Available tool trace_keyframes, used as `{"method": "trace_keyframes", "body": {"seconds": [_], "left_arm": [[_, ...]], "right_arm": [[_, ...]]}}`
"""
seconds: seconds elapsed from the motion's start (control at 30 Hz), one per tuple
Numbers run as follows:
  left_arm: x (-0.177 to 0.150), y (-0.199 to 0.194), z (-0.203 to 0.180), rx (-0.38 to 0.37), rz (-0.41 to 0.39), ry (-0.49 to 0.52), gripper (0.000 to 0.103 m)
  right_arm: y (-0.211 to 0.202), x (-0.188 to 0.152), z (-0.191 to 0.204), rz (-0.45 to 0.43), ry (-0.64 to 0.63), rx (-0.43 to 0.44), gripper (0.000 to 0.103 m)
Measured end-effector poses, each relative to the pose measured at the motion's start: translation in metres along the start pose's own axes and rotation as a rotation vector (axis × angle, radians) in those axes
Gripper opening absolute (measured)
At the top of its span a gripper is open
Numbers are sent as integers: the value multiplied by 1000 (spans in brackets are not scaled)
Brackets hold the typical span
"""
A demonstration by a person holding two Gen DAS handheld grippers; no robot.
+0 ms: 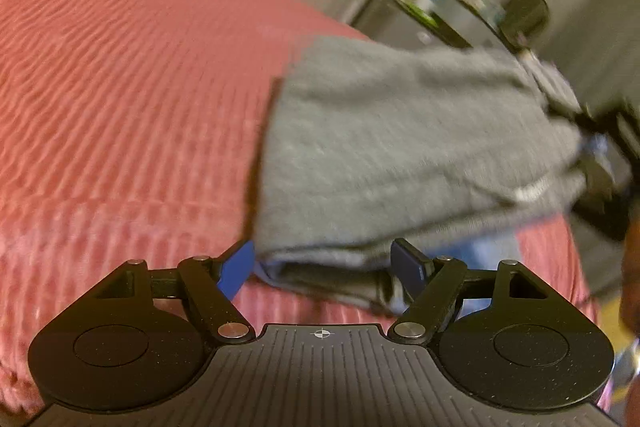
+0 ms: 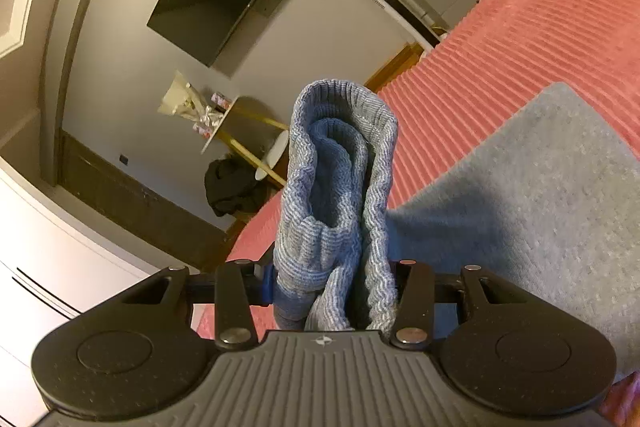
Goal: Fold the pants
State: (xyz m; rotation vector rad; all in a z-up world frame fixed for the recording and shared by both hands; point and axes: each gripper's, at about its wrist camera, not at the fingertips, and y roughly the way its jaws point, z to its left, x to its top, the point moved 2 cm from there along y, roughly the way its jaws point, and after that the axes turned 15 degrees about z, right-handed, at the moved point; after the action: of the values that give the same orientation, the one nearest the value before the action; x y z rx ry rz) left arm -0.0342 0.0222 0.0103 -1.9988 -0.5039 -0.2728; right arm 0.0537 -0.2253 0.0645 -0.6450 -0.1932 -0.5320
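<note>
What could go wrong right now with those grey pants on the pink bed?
The right gripper pinches only a bunched ribbed cuff, so the fabric might slip out mid-fold. The left gripper has its jaws open around the folded edge of the pants; closing unevenly could miss layers. The pants lie near the edge of the bedspread and could slide off.

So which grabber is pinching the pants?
The right gripper: its fingers squeeze the ribbed cuff of the grey pants. The left gripper is open around the fold.
</note>
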Motion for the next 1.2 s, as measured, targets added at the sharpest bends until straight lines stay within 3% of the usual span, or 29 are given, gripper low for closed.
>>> {"method": "trace_keyframes", "body": {"seconds": [0.13,0.27,0.37,0.43,0.47,0.67,0.77,0.87,0.97,1.03,1.1,1.2], "left_arm": [[-3,21,-14,168,79,94,79],[5,25,-8,247,20,68,72],[9,27,5,200,20,8,46],[11,26,9,176,22,-6,22],[11,23,9,144,0,-2,18],[7,3,4,65,-87,68,21],[1,7,-7,88,-66,143,26],[1,20,-19,125,-14,181,42],[3,27,-17,157,12,167,54],[2,27,-15,153,16,155,59],[1,28,-13,155,17,157,61],[0,29,-14,166,26,167,63]], "right_arm": [[-4,1,1,5,12,7,43],[-11,-2,1,-5,-2,17,43],[-16,-2,-3,-15,-2,25,43],[-19,-1,-6,-24,1,22,43],[-20,-1,-8,-27,3,16,43],[-38,7,-22,-71,11,-43,43],[-45,12,-37,-71,24,-80,44],[-44,12,-57,-71,32,-154,44],[-37,9,-90,-41,117,-255,57],[-35,5,-115,5,237,-290,79],[-38,-3,-130,22,298,-303,81],[-43,-13,-138,22,298,-236,81]]}}
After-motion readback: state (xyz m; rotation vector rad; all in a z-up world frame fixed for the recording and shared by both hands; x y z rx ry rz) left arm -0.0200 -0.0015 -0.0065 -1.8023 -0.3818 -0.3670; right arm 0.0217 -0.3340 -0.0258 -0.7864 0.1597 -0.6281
